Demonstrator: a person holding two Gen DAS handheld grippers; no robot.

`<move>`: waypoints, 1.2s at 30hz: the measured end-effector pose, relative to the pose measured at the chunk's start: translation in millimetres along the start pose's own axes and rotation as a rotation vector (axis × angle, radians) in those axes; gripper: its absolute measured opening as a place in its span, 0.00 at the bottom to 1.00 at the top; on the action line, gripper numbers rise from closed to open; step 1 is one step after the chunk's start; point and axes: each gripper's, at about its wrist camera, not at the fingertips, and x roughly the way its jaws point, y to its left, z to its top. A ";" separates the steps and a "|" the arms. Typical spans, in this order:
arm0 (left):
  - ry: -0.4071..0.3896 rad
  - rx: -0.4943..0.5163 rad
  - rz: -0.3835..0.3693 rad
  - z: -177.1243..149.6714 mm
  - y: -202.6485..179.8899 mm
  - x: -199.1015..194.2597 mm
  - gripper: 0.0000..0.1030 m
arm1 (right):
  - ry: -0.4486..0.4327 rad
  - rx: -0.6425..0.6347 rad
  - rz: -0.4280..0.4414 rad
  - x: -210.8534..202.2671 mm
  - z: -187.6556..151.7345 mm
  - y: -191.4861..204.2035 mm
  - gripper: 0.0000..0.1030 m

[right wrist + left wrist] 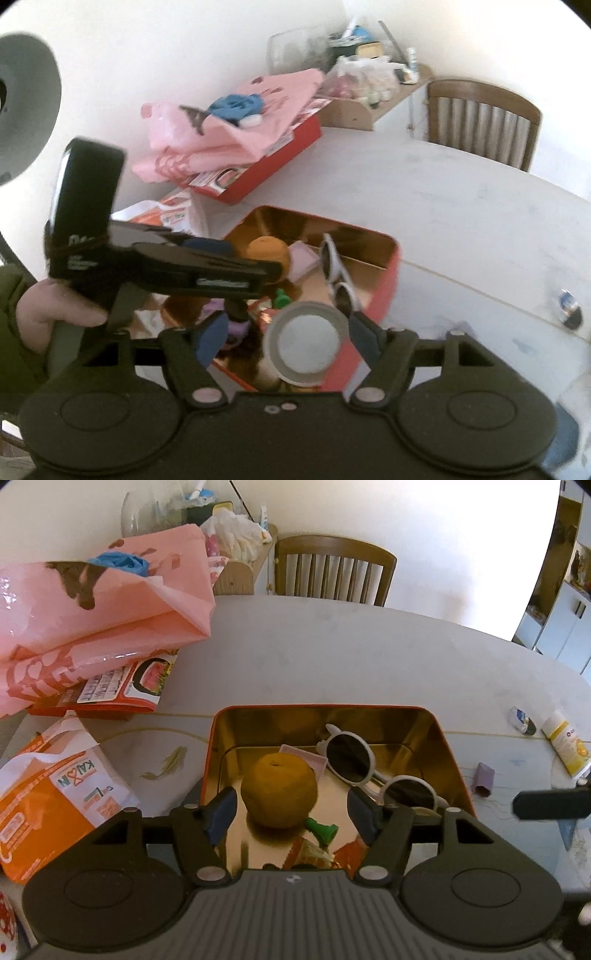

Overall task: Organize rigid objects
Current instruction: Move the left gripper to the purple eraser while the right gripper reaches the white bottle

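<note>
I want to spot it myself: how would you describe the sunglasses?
Find the red tin with a gold inside on the pale table. Against its right wall, beside the orange fruit, lie the sunglasses: the only white-framed thing there, with two round dark lenses.

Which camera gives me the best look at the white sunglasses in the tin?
The left wrist view: the sunglasses lie sharp and unobstructed, both dark lenses facing the camera. In the right wrist view they are blurred and seen edge-on.

One tin [448,753], one orange [279,790], one sunglasses [373,766]
</note>
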 end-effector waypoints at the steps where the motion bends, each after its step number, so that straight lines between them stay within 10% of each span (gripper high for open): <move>1: -0.006 0.004 -0.001 -0.9 -2.2 -3.7 0.63 | -0.008 0.010 -0.009 -6.5 -1.8 -3.9 0.72; 23: -0.135 0.072 -0.053 -5.0 -99.5 -55.3 0.79 | -0.151 0.133 -0.155 -125.0 -55.5 -89.1 1.00; 36: -0.126 0.150 -0.096 -4.5 -176.2 -34.5 0.81 | -0.159 0.215 -0.263 -156.3 -78.5 -161.4 1.00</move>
